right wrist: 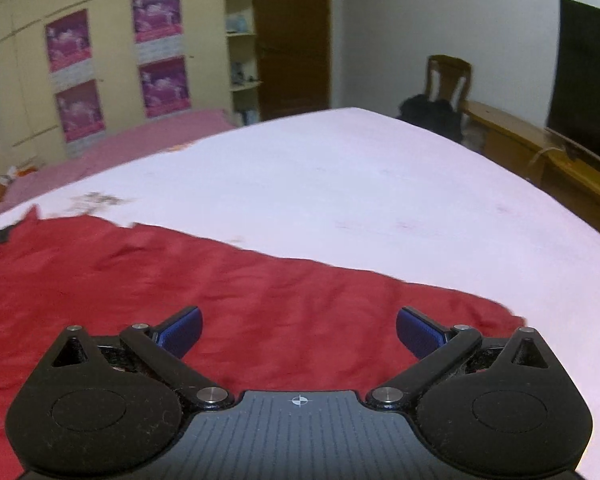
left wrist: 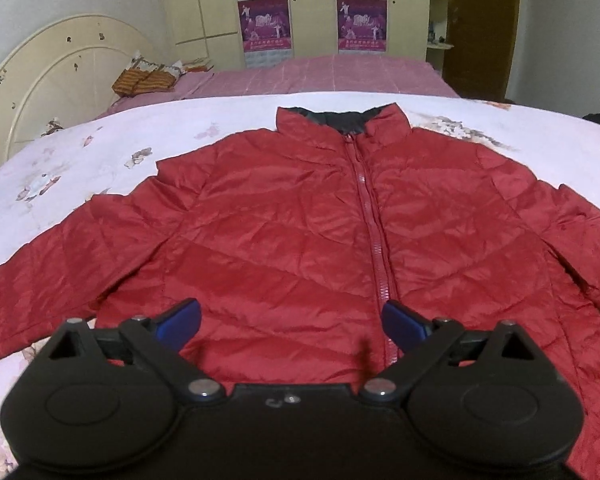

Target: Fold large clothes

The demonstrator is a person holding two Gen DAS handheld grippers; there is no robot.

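A red quilted jacket (left wrist: 292, 232) lies flat and zipped on the white floral bed cover (left wrist: 80, 152), collar away from me, both sleeves spread out to the sides. My left gripper (left wrist: 292, 326) is open and empty, hovering over the jacket's lower front, just left of the zipper (left wrist: 374, 240). In the right wrist view the jacket's right sleeve (right wrist: 260, 300) runs across the white cover (right wrist: 360, 192). My right gripper (right wrist: 298, 332) is open and empty above that sleeve.
A pink sheet (left wrist: 320, 76) covers the far part of the bed, with folded cloths (left wrist: 148, 78) near the cream headboard (left wrist: 52, 80). A wardrobe with posters (left wrist: 312, 8) stands behind. A chair (right wrist: 448, 80), a low wooden bench (right wrist: 540, 152) and a dark TV (right wrist: 588, 80) stand right of the bed.
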